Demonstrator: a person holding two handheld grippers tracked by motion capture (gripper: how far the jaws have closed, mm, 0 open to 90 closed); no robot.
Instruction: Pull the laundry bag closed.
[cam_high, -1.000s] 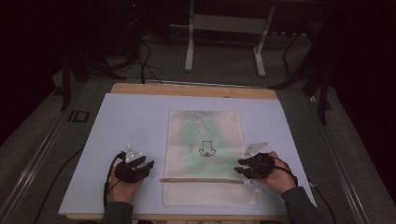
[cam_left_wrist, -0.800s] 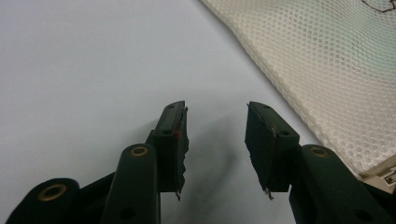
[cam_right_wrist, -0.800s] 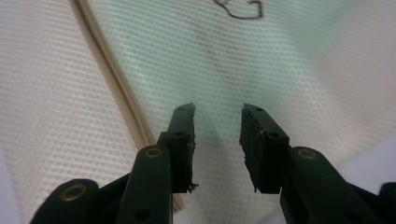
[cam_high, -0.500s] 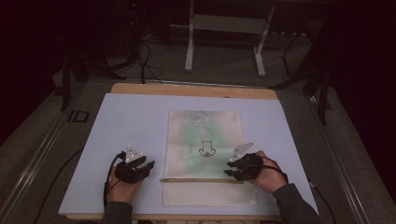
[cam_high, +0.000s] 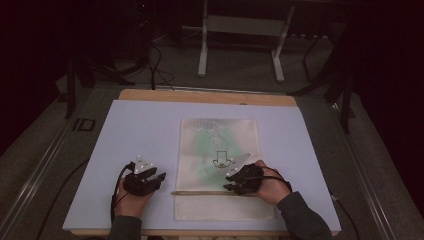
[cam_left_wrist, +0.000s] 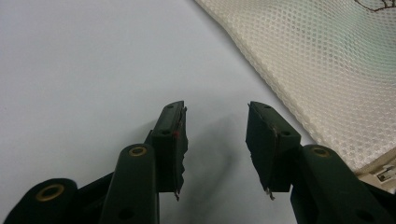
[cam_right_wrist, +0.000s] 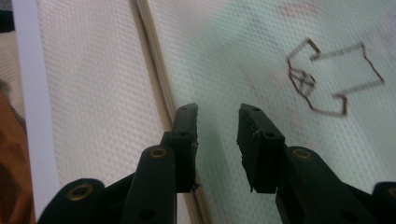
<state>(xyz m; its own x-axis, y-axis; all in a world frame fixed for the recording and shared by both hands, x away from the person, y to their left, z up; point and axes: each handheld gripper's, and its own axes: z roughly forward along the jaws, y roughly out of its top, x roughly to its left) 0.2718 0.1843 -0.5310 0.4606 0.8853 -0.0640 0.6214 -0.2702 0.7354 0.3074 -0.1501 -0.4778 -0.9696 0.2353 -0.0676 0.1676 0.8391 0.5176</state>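
A white mesh bag (cam_high: 220, 145) lies flat on the pale board (cam_high: 145, 130), with something greenish inside and a black shirt drawing (cam_high: 220, 161) on it. A zip line (cam_high: 200, 192) crosses its near part. My right gripper (cam_high: 229, 183) hovers over the bag at the zip's right end. In the right gripper view its jaws (cam_right_wrist: 218, 116) stand apart above the mesh, the zip (cam_right_wrist: 152, 56) running under the left jaw. They have just been closing, with nothing pinched between them. My left gripper (cam_high: 158, 178) rests open on the bare board, left of the bag (cam_left_wrist: 317, 60).
The board lies on a wooden table (cam_high: 205, 96). A white stand's legs (cam_high: 240, 45) and dark cables are on the floor beyond the far edge. Bare board stretches left and right of the bag.
The right hand has slid left, from the bag's right edge onto the bag near the zip. The left hand has stayed where it was.
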